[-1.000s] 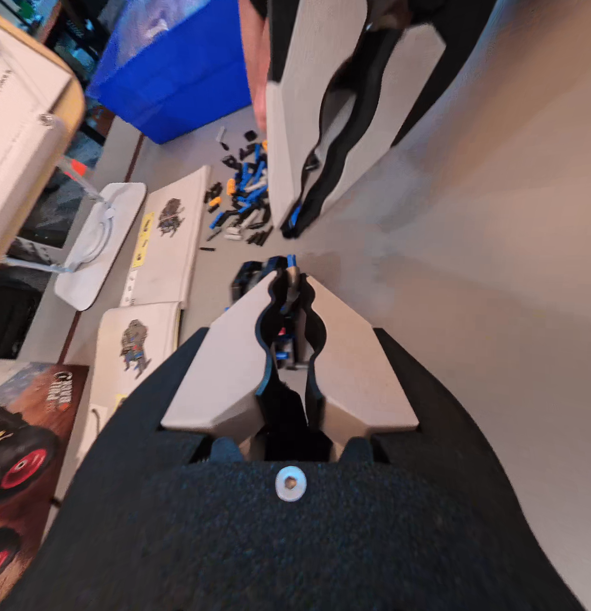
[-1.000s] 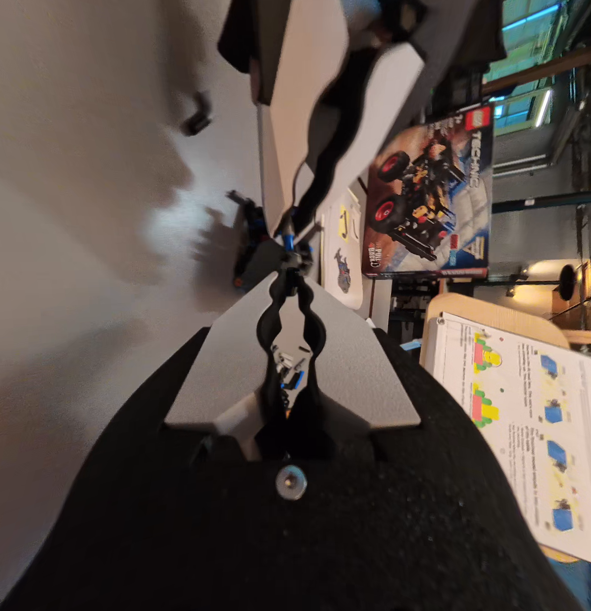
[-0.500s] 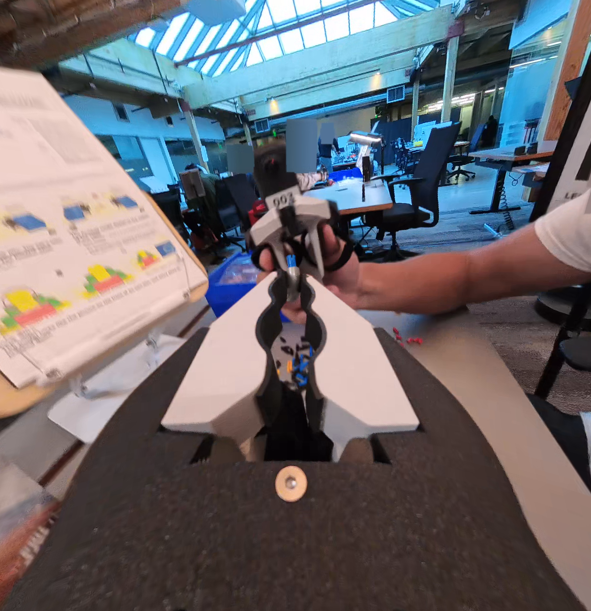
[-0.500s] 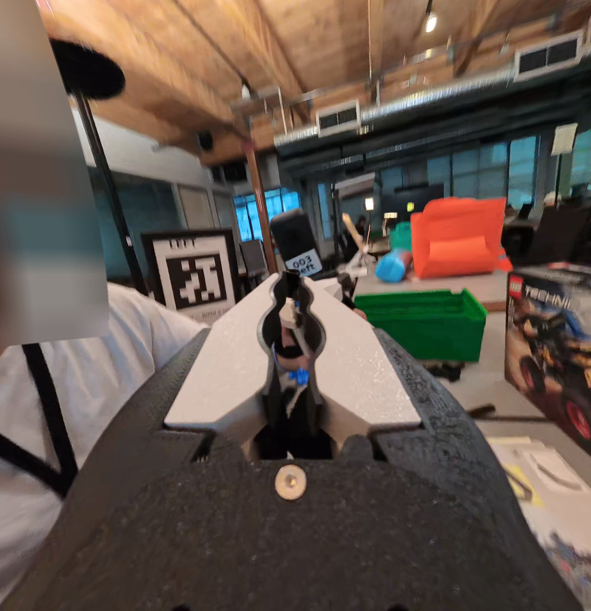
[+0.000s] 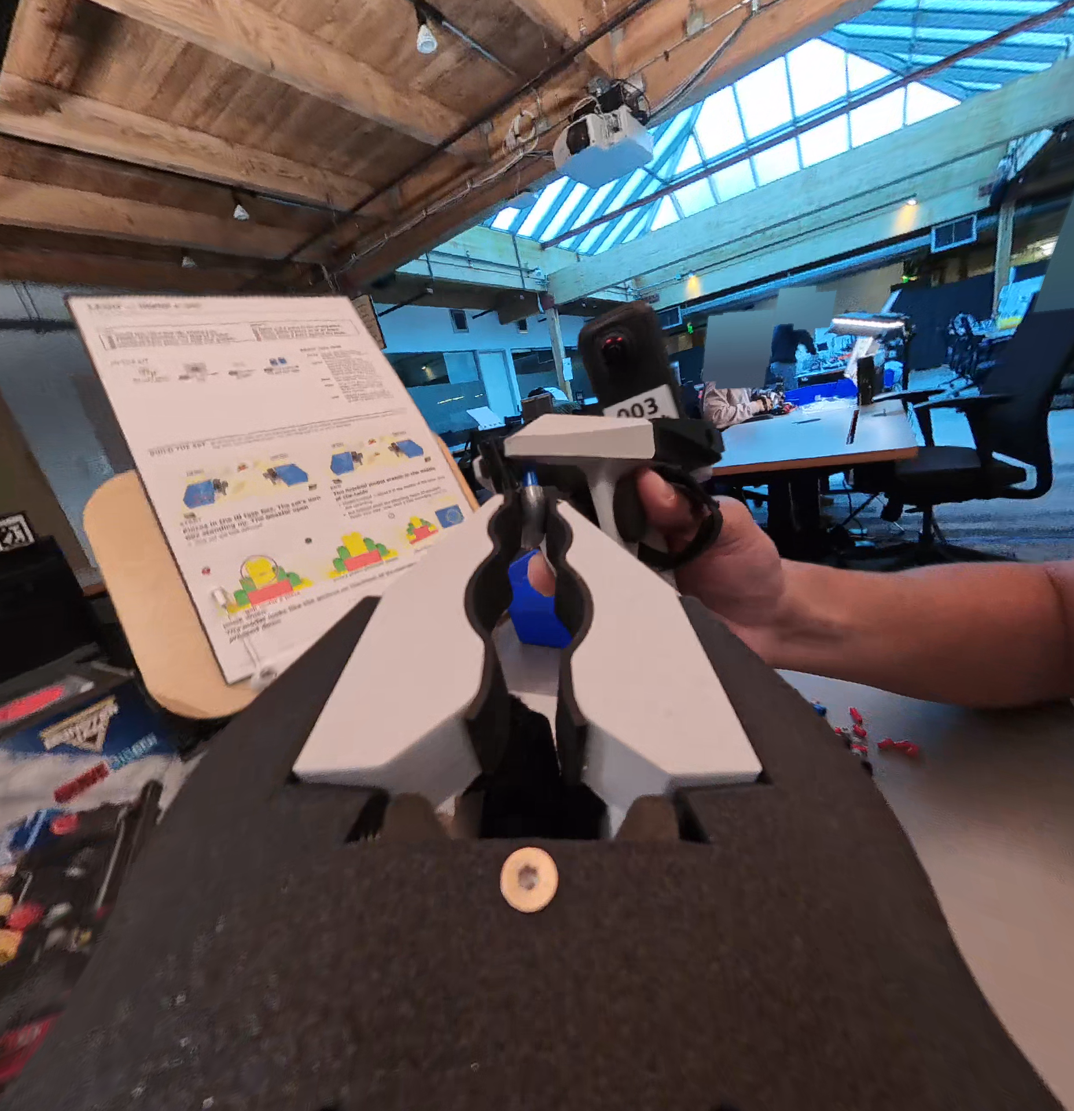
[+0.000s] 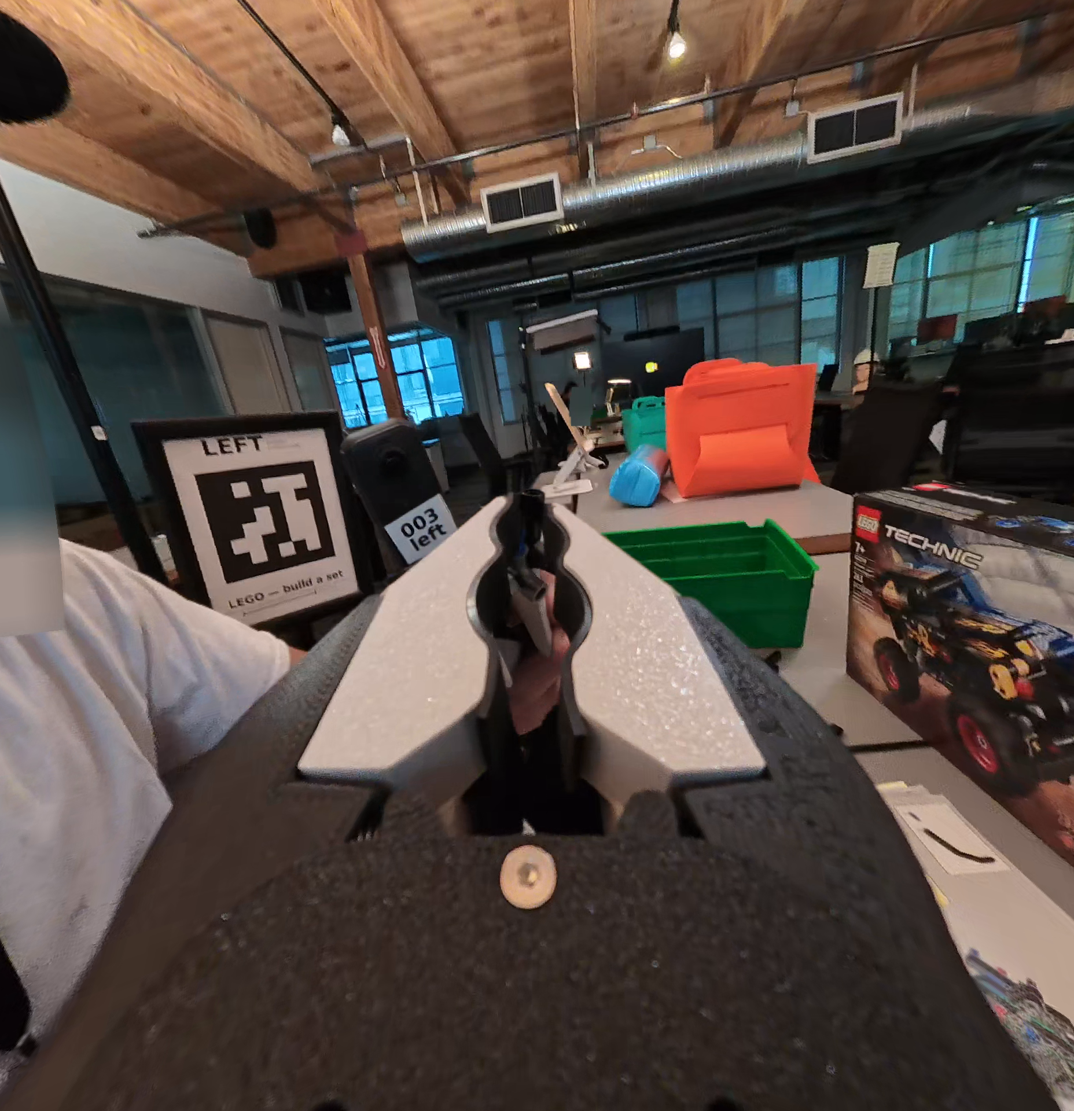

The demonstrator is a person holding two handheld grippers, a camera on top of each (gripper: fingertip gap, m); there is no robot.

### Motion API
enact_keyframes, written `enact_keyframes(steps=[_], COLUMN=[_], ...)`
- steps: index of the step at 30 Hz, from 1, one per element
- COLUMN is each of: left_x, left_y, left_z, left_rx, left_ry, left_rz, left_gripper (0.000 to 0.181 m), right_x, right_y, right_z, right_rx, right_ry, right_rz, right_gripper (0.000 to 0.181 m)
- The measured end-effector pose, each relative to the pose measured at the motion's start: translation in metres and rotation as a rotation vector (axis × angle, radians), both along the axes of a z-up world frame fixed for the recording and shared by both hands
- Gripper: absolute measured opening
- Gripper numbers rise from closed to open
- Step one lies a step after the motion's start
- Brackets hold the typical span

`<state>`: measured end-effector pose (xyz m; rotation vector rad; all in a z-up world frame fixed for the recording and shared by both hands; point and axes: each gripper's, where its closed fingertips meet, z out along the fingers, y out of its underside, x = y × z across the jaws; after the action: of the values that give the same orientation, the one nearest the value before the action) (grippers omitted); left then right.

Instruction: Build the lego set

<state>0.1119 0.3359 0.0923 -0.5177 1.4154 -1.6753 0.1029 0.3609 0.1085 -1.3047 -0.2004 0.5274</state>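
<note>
Left wrist view, frame centre: left hand-held gripper (image 5: 531,511) pinches a grey-blue lego part (image 5: 530,502); right hand-held gripper (image 6: 527,511) nips its dark end, both raised off desk (image 5: 973,841), likely mating pieces.

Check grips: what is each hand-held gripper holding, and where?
Both pinch one small lego assembly between them, lifted off the table: left hand-held gripper and right hand-held gripper at opposite ends, by their fingertips.

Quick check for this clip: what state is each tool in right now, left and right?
Left tool: closed on a small grey lego piece at its tips.
Right tool: closed on a black lego piece at its tips.
</note>
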Motion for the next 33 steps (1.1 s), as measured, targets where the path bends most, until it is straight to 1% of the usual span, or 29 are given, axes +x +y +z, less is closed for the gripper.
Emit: enact_keyframes(steps=[2, 5, 7, 11, 13, 14, 19, 24, 26, 29, 33], left_x=[0.002, 0.002, 0.000, 0.001, 0.001, 0.001, 0.006, 0.006, 0.006, 0.005, 0.006], left_y=[0.006, 0.012, 0.013, 0.016, 0.024, 0.024, 0.020, 0.017, 0.020, 0.020, 0.020], left_z=[-0.010, -0.018, -0.017, -0.018, -0.013, -0.013, -0.023, -0.024, -0.023, -0.022, -0.023], left_rx=[-0.010, 0.008, 0.007, -0.030, -0.037, -0.024, 0.032, 0.031, 0.047, 0.042, 0.044], left_ry=[0.042, 0.029, 0.011, 0.041, 0.016, 0.020, 0.035, 0.041, 0.037, 0.037, 0.045], left_rz=[0.015, 0.033, 0.021, 0.009, 0.038, 0.029, 0.033, 0.031, 0.056, 0.054, 0.037], left_gripper=[0.006, 0.006, 0.006, 0.006, 0.006, 0.006, 0.006, 0.006, 0.006, 0.006, 0.006], right_x=[-0.002, 0.002, 0.003, 0.008, 0.014, 0.016, 0.014, 0.008, 0.010, 0.010, 0.009], right_y=[0.003, 0.006, 0.009, 0.007, 0.002, 0.000, 0.002, 0.005, 0.005, 0.004, 0.003], right_z=[-0.006, -0.009, -0.017, -0.018, -0.012, -0.009, -0.012, -0.017, -0.017, -0.016, -0.018], right_rx=[-0.007, -0.018, -0.048, -0.035, -0.008, 0.010, -0.003, -0.024, -0.018, -0.014, -0.021], right_ry=[0.009, 0.041, 0.011, 0.010, 0.049, 0.073, 0.124, 0.098, 0.084, 0.089, 0.047], right_rz=[0.012, 0.018, 0.005, -0.011, -0.002, 0.007, 0.039, 0.038, 0.024, 0.032, 0.027], right_gripper=[0.005, 0.005, 0.006, 0.006, 0.005, 0.005, 0.006, 0.006, 0.006, 0.006, 0.006])
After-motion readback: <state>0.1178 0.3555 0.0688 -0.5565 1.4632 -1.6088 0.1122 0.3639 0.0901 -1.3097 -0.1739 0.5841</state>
